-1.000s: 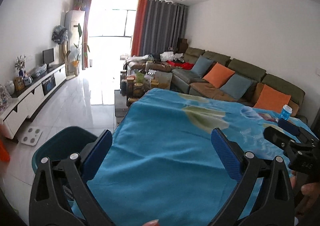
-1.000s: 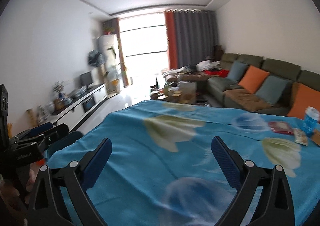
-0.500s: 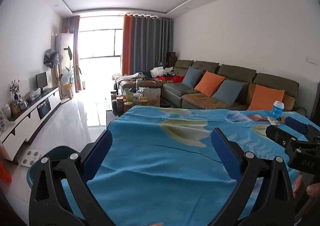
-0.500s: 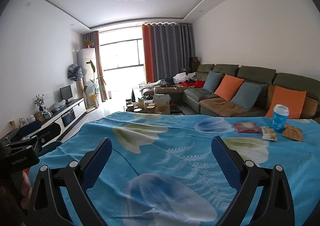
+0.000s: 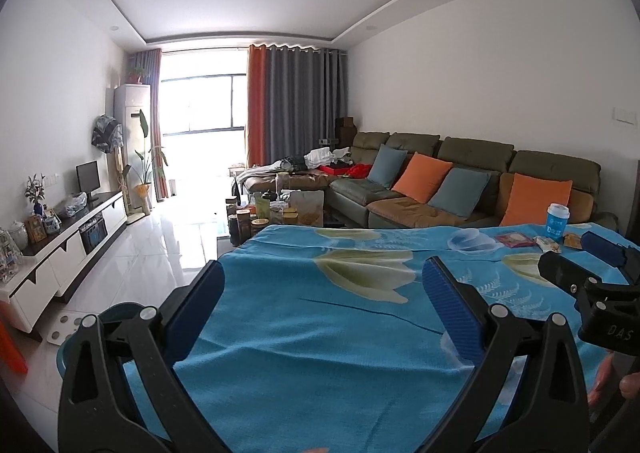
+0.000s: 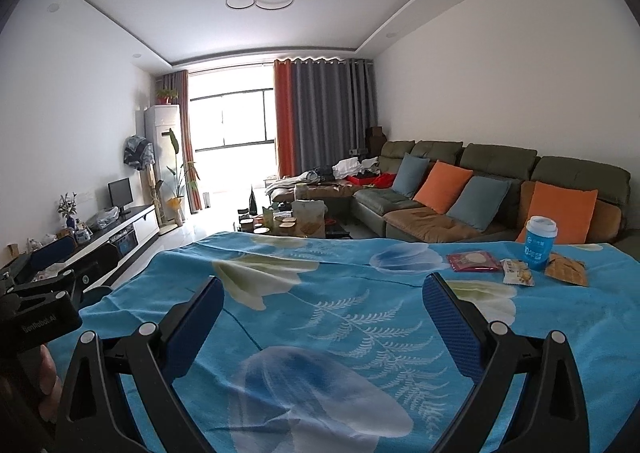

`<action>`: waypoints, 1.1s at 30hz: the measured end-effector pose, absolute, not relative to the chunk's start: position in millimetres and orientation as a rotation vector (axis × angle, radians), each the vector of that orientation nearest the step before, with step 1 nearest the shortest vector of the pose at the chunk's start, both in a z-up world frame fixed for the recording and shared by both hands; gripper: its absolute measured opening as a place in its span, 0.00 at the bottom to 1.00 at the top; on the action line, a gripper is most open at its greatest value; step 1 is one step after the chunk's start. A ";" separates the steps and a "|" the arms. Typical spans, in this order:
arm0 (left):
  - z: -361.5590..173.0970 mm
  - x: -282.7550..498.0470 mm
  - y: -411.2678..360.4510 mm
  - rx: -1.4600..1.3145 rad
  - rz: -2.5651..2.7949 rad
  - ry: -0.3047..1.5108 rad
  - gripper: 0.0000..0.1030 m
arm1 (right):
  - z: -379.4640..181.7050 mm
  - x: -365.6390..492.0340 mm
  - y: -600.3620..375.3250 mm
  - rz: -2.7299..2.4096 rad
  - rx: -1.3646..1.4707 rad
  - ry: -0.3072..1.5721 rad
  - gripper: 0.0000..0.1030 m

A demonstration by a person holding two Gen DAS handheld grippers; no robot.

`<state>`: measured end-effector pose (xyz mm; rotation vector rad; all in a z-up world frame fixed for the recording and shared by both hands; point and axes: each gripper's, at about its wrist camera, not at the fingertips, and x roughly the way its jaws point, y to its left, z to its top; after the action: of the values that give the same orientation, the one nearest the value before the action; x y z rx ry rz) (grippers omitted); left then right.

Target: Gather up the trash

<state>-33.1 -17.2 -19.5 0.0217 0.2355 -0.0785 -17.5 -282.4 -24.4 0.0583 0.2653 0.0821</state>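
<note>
Right wrist view: both claws, right claw (image 6: 322, 317) and left claw (image 5: 322, 305), spread, empty. Blue cup (image 6: 539, 242), red packet (image 6: 472, 261), snack wrappers (image 6: 519, 277) on bench (image 6: 320, 293) far right; teal bin (image 5: 116, 311) bench's left.

The room is lit mainly by daylight from the window (image 5: 202, 101), which is blown out to white in both views. A bright glare is thrown across the glossy floor (image 5: 160, 249). Straight lines are bent by the fisheye lenses, and the corners are cut off by dark vignetting. The distance is rendered sharply; the near cloth (image 6: 320, 393) is slightly softened.
</note>
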 end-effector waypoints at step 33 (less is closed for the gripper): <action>-17.0 -37.5 -21.3 0.027 -0.070 0.218 0.94 | -20.5 -26.7 -286.9 0.056 0.050 0.246 0.93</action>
<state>-37.5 -21.3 -17.0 0.0275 0.2179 -0.0699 -26.7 -286.9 -20.5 0.0502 0.2459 0.0560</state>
